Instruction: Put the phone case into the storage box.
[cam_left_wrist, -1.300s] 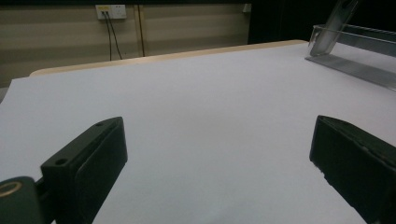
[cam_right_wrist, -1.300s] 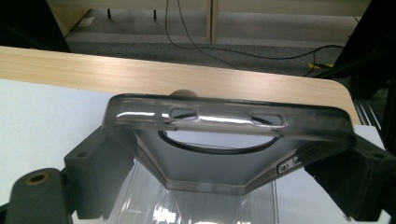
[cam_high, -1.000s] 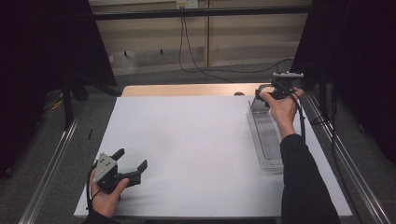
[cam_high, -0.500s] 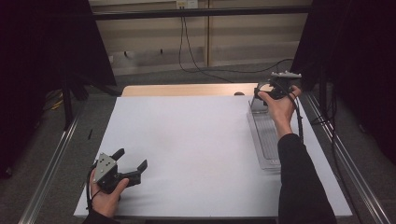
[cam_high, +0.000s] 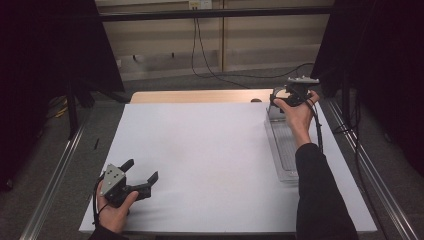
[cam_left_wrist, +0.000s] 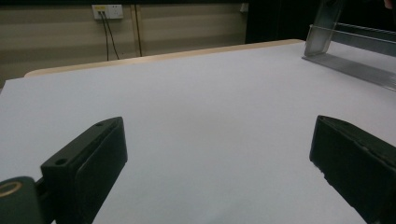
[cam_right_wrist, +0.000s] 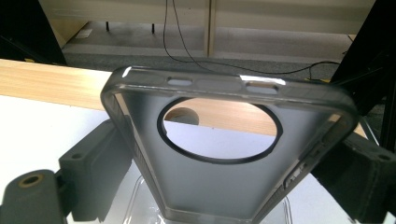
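My right gripper (cam_high: 280, 100) was clenched on a phone case (cam_right_wrist: 224, 154), one jaw at each long side, holding it tilted above the far end of the clear tray (cam_high: 287, 150) near the table's (cam_high: 210, 150) far right corner. My left gripper (cam_high: 142, 175) rested at the near left, jaws spread wide on nothing. Between them the white table lay bare, with the tray close along the right edge.

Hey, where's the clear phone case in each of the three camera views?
High view: phone case at the far right, by the right gripper, over the clear tray.
Left gripper view: top right corner, standing on the tray's end.
Right gripper view: centre, between the two jaws, round hole up.
Shared landmark: the wooden table edge.
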